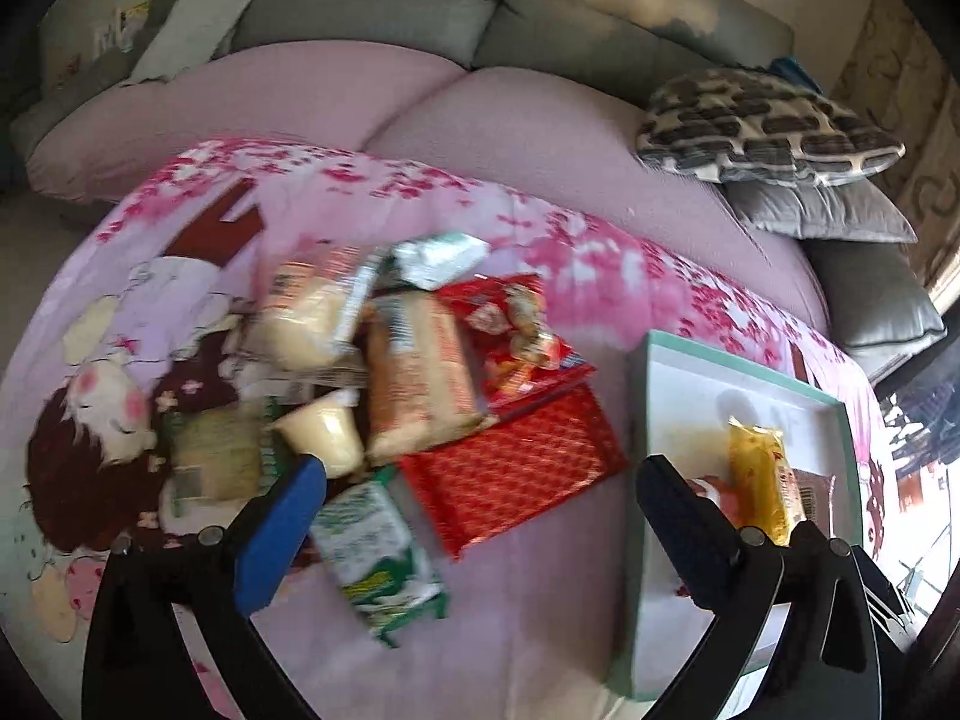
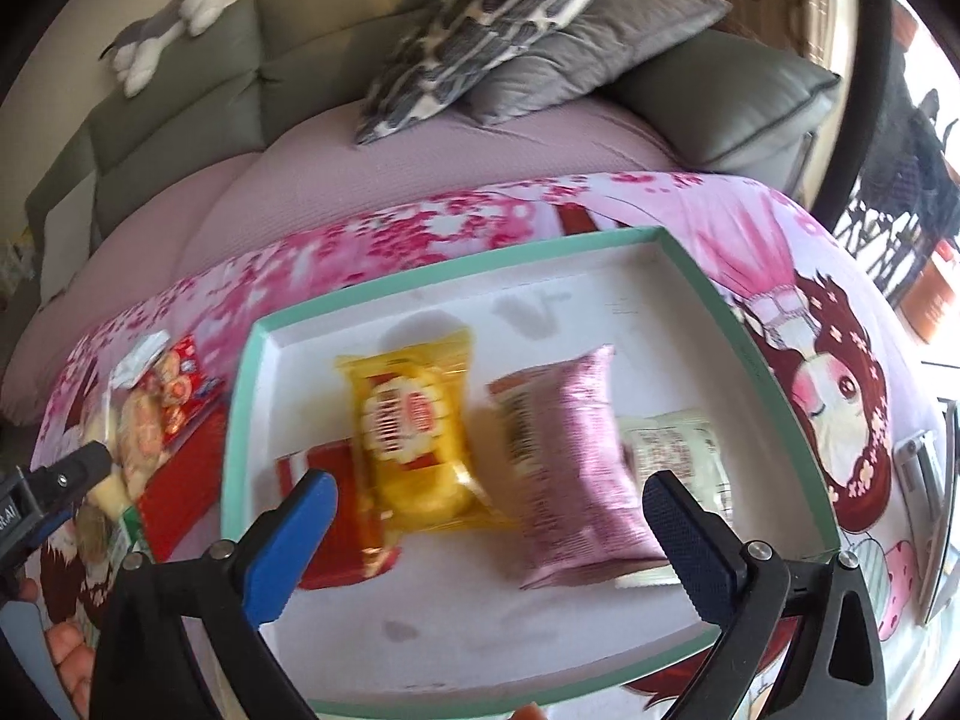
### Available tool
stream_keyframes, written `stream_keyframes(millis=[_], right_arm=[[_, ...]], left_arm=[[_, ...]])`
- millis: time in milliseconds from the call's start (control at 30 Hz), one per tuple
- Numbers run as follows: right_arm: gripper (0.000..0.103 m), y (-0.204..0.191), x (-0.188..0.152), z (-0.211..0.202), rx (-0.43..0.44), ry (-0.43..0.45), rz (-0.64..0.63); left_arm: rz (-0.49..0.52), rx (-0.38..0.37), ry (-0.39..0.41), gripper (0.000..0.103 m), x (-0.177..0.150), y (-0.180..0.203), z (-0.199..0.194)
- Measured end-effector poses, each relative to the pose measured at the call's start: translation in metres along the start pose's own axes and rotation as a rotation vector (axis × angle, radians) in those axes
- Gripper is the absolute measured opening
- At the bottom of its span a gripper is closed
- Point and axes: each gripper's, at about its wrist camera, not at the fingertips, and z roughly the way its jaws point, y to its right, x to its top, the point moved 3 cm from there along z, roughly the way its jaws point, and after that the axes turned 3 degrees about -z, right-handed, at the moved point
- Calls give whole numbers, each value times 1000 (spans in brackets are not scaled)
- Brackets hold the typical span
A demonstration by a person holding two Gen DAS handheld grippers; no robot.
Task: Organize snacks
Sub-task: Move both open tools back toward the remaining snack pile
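Both grippers, left (image 1: 480,516) and right (image 2: 489,516), stand open and empty. Right gripper hovers over the yellow packet (image 2: 414,438) inside the teal-rimmed box (image 2: 240,396); unsorted snacks (image 1: 414,372) lie heaped beside its left edge. Recommend taking one loose packet squarely, jaws spread wide.

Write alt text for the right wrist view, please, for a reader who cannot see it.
The open right gripper hovers over a white box with a mint-green rim holding a yellow snack pack, a pink packet, a red packet and a white packet. The box sits on a pink cartoon-print blanket, with more snacks heaped to its left.
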Motion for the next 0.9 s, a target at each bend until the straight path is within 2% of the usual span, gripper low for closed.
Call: stream_keyframes(millis=[100, 400, 633, 900], right_arm=[[103, -14, -1, -3, 28, 3, -26], [103, -75, -12, -11, 150, -1, -122], [103, -139, -29, -12, 243, -33, -232], [103, -187, -53, 5, 262, -101, -336]], left_arm=[[3, 68, 39, 103, 1, -17, -11], [-140, 101, 56, 103, -3, -87, -27], [-210, 123, 7, 103, -14, -125, -21], [-253, 99, -56, 103, -22, -151, -5]])
